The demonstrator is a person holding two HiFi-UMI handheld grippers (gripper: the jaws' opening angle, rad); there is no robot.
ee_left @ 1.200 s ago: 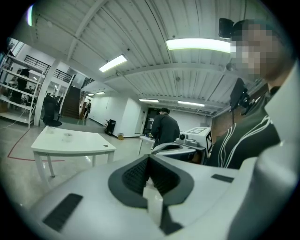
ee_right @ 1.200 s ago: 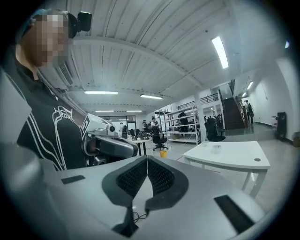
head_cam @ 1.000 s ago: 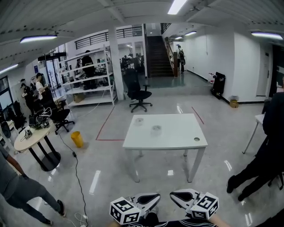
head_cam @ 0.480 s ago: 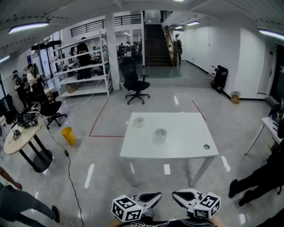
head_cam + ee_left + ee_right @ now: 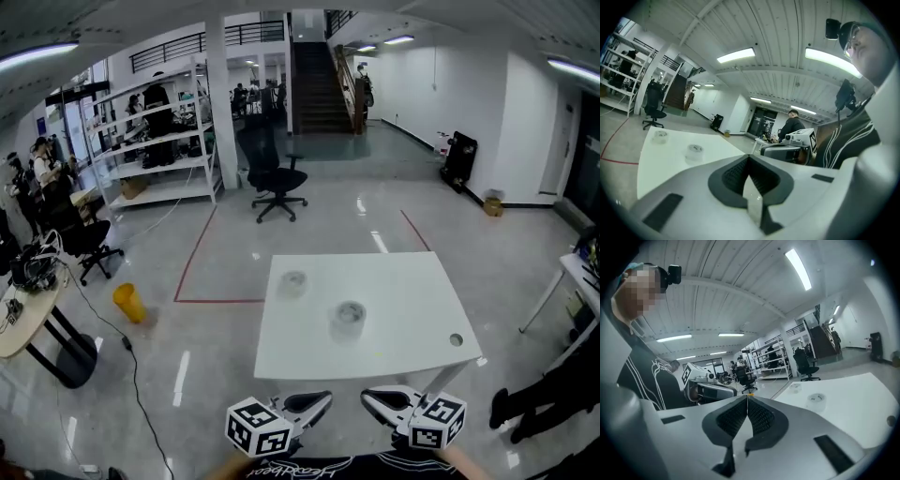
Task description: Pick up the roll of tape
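Note:
Two clear rolls of tape lie on the white table [image 5: 403,291]: the nearer roll [image 5: 349,319] near its middle, the farther roll [image 5: 293,282] towards the back left. Both grippers sit at the bottom of the head view, short of the table's front edge and apart from the rolls. The left gripper [image 5: 322,400] is shut and holds nothing, and so is the right gripper [image 5: 368,397]. The left gripper view has the nearer roll [image 5: 694,150] and the farther roll [image 5: 660,136] ahead of it. The right gripper view shows the nearer roll [image 5: 816,399] and the farther roll [image 5: 795,386] too.
A black office chair [image 5: 272,173] and white shelves [image 5: 159,141] stand beyond the table. A yellow bin [image 5: 128,302] and a round table [image 5: 23,323] are at the left. A person's legs [image 5: 553,398] are at the right. The table has a cable hole [image 5: 456,340] near its front right corner.
The table and its two rolls have come closer and lower in the head view. Both grippers moved forward with the person and stayed shut.

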